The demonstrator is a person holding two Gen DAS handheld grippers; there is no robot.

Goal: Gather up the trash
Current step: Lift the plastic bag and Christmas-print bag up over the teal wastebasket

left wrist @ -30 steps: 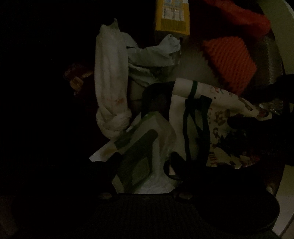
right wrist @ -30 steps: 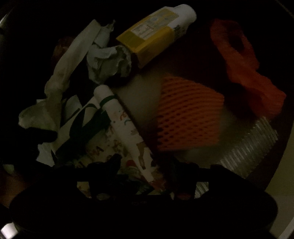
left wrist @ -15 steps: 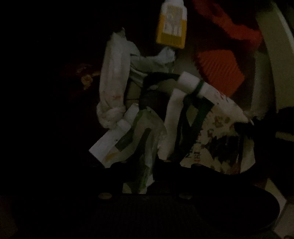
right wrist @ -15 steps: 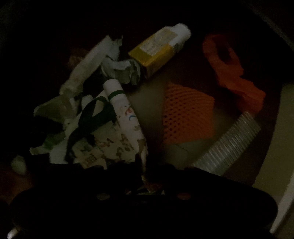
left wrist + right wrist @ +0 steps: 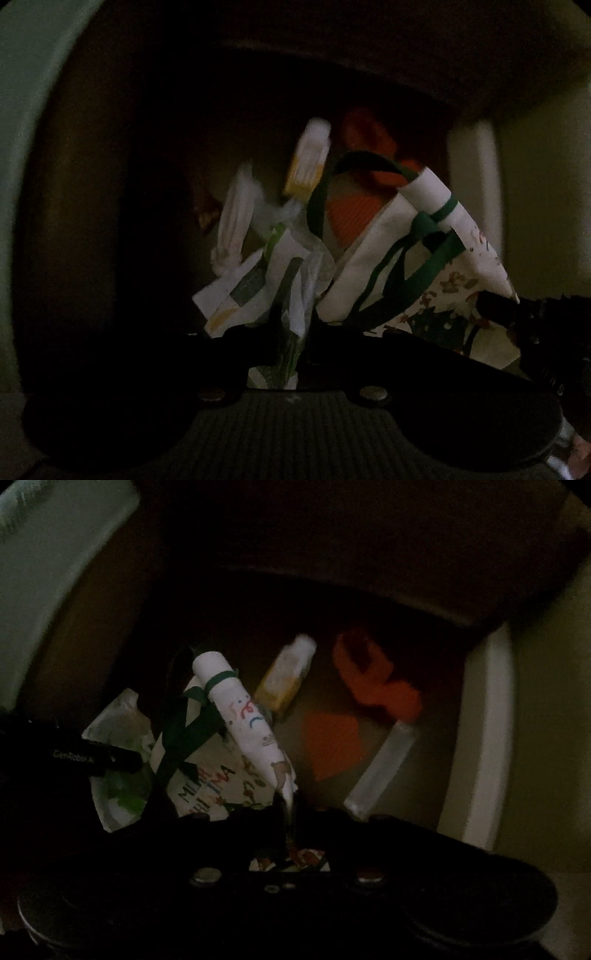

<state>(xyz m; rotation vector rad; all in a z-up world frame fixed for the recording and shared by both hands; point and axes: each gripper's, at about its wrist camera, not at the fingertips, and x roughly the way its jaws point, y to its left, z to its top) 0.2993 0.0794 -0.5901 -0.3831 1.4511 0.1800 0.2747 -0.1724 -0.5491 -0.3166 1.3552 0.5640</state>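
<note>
The scene is very dark, inside a round bin. My left gripper point(image 5: 291, 332) is shut on a white-and-green crumpled wrapper point(image 5: 273, 284) and holds it above the bin floor. My right gripper point(image 5: 290, 812) is shut on a printed white paper bag point(image 5: 255, 734) with green ribbon handles point(image 5: 184, 723); the bag also shows in the left wrist view point(image 5: 417, 266). The left gripper's arm point(image 5: 74, 755) shows at the left of the right wrist view. The right gripper's fingers point(image 5: 517, 314) show at the right of the left wrist view.
On the bin floor lie a yellow-and-white bottle point(image 5: 286, 675), red netting point(image 5: 373, 679), an orange foam net point(image 5: 332, 746), a clear ribbed strip point(image 5: 384, 764) and a twisted white tissue point(image 5: 232, 225). The pale bin rim point(image 5: 487, 738) curves at the right.
Both grippers have risen and pulled back with the wrapper and the paper bag. The trash on the bin floor looks smaller and farther, and the bin rim has come into view.
</note>
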